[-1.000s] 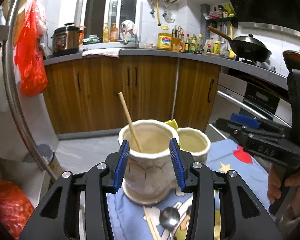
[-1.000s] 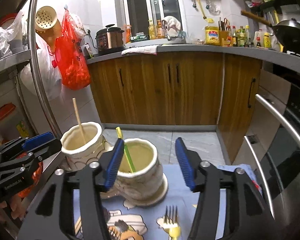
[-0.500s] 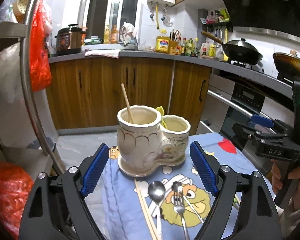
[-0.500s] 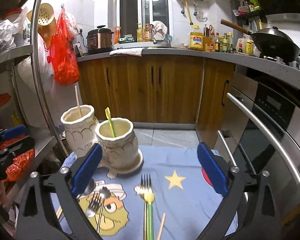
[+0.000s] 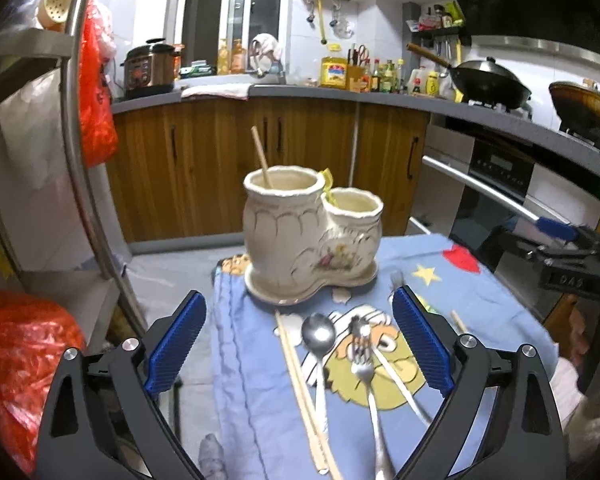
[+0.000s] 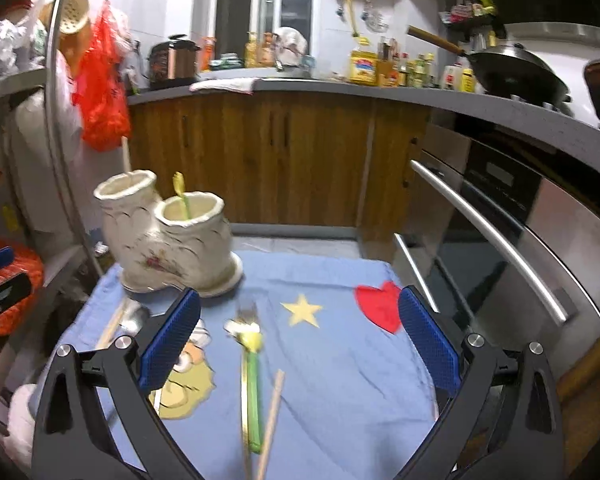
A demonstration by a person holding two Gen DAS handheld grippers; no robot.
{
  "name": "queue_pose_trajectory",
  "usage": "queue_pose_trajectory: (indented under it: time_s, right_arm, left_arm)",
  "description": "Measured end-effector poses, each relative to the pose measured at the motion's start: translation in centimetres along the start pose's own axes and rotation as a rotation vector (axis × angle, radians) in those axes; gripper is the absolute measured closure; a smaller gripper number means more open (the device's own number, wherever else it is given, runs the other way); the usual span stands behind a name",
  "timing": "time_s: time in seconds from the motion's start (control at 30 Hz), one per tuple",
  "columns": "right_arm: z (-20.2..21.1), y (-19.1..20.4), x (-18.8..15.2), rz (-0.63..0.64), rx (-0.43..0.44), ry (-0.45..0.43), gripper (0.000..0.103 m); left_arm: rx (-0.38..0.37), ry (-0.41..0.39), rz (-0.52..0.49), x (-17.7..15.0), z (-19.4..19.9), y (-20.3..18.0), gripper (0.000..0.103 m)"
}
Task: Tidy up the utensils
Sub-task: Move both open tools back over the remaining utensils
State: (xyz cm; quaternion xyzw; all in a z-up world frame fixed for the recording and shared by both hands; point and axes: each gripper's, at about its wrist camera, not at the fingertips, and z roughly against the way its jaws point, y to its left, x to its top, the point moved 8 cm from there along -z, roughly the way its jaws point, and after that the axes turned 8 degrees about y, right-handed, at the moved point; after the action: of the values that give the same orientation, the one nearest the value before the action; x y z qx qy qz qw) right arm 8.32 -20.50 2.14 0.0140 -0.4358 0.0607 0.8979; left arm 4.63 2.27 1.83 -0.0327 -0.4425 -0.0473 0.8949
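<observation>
Kitchen cabinets stood behind the blue cloth [image 5: 252,380] where your twin ceramic holder [image 5: 308,232] sat at the far edge. Spoon [image 5: 319,344], fork [image 5: 364,364] and chopsticks [image 5: 300,380] ran out of frame. Your left gripper [image 5: 300,356] and right gripper [image 6: 300,344] gaped wide, empty; the right view's green-handled fork [image 6: 251,376] was blurred.

The utensil holder [image 5: 312,236] was glazed ceramic, cream, glossy, with raised ribbing. The tablecloth [image 6: 340,344] was matt blue woven cloth with printed motifs. The spoon [image 5: 319,338] and fork [image 5: 362,356] were polished metal. The chopsticks [image 5: 300,384] were bare, matt wood. The green-handled fork [image 6: 250,364] appeared plastic-gripped. Gripper fingers [image 5: 176,344] carried ribbed blue pads on matt black plastic frames. Cabinet doors [image 5: 204,168] were grained wood.
</observation>
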Motion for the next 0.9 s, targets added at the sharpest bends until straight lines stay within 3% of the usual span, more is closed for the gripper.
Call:
queue_pose_trajectory:
  time_s: [0.1, 0.2, 0.6, 0.9]
  right_arm:
    - [0.3, -0.7, -0.8, 0.013, -0.043, -0.025, 0.005]
    - [0.2, -0.9, -1.8, 0.019, -0.018, -0.023, 0.005]
    - [-3.1, -0.9, -7.0, 0.023, 0.077, 0.116, 0.005]
    - [-5.0, -0.3, -9.6, 0.022, 0.145, 0.219, 0.007]
  left_arm:
    - [0.034, 0.004, -0.012, -1.0, -0.3, 0.2, 0.008]
    - [0.047, 0.021, -0.034, -2.0, -0.8, 0.0, 0.007]
    - [0.041, 0.195, -0.073, -7.1, -4.9, -0.6, 0.007]
    - [0.014, 0.236, -0.073, -7.7, -5.7, -1.1, 0.007]
